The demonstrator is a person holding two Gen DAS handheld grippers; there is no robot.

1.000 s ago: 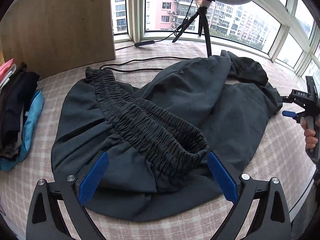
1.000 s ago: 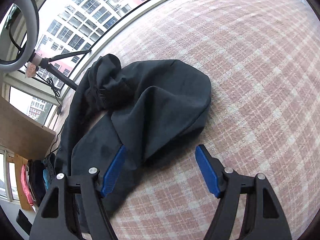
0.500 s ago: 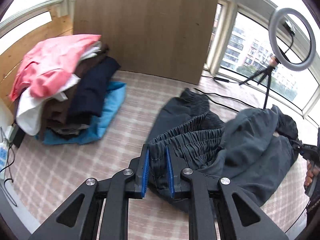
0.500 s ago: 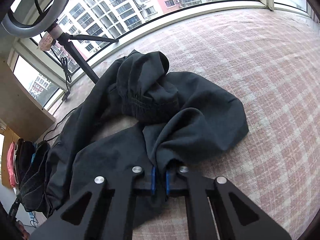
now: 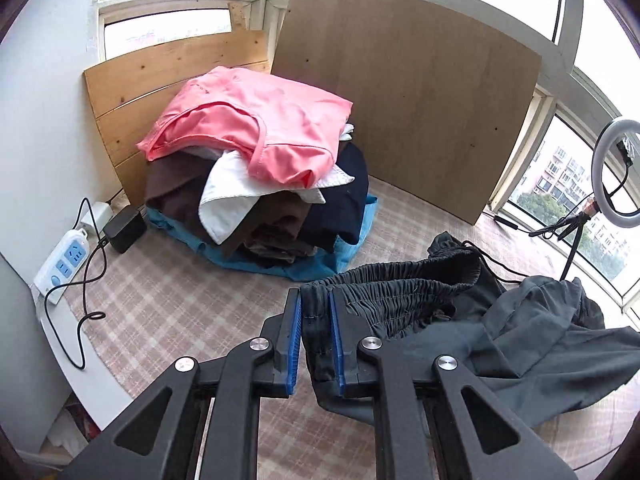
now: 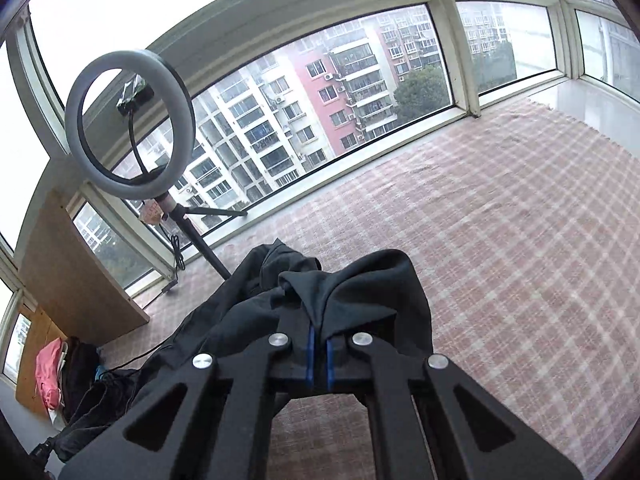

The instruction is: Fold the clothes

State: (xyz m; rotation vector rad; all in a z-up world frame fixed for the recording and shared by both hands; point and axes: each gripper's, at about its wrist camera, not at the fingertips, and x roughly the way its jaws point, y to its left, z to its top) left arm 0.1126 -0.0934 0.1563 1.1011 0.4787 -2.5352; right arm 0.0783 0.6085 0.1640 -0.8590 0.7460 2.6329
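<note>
The pink-and-white checked cloth surface [image 5: 168, 304] covers the platform beside the windows. On it lie the dark grey trousers with a gathered elastic waistband [image 5: 520, 344], partly lifted and spread between both grippers; the fabric sags between the two held points. A brown flat wooden board [image 5: 404, 96] leans upright against the window frame. In front of it stands a pile of folded clothes [image 5: 256, 184], topped by a pink garment [image 5: 256, 128]. A white ring light on a black tripod [image 6: 126, 124] stands at the window edge, behind the trousers. A white power strip with blue sockets [image 5: 66, 256] lies at the left margin. The left gripper [image 5: 316, 340] is clamped on the waistband end. The right gripper [image 6: 318, 356] is closed tight on a fold of trouser fabric.
</note>
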